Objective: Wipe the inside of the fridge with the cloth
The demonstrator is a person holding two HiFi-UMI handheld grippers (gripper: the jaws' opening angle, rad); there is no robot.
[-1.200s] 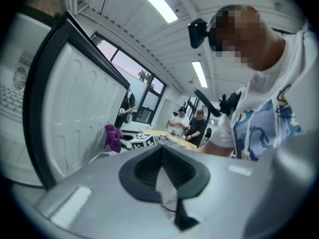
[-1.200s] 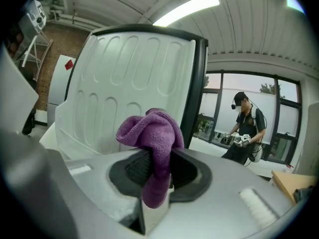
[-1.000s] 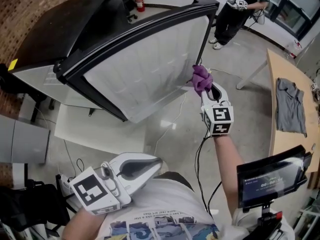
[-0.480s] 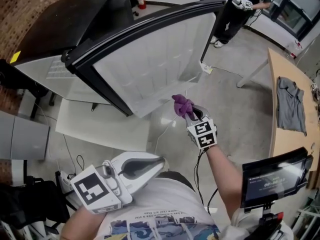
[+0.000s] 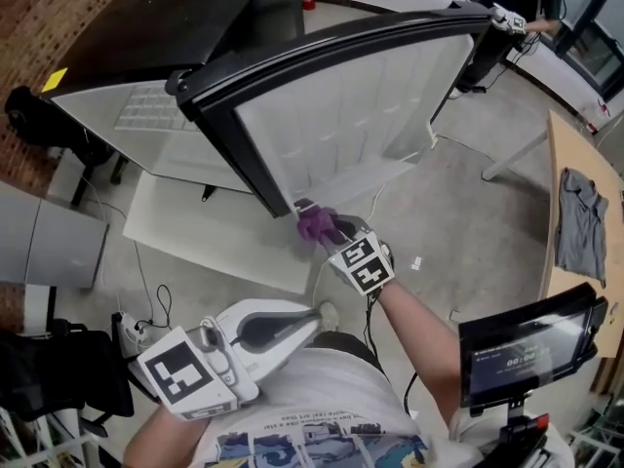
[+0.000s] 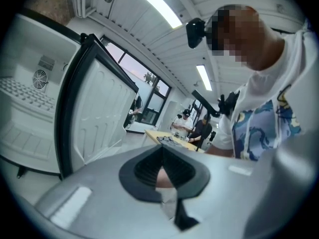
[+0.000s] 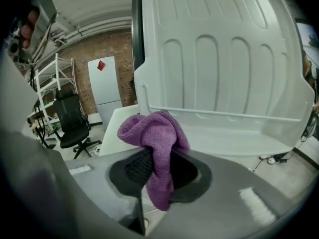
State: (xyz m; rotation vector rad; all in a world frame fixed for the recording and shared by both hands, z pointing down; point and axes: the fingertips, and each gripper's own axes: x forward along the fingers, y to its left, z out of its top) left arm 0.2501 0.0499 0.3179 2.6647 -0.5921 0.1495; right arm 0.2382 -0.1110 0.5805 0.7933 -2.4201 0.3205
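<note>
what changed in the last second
The right gripper, clamped on the purple cloth, slid along the lower edge of the fridge door from its far end to the near corner. The left gripper stayed put, shut and empty; the door stayed open.

Purple cloth [image 5: 314,224] in right gripper [image 5: 328,228] beside fridge door [image 5: 341,115]

Fridge door [image 5: 341,105] just ahead of right gripper [image 5: 325,230]; bare floor [image 5: 458,222] rightward
</note>
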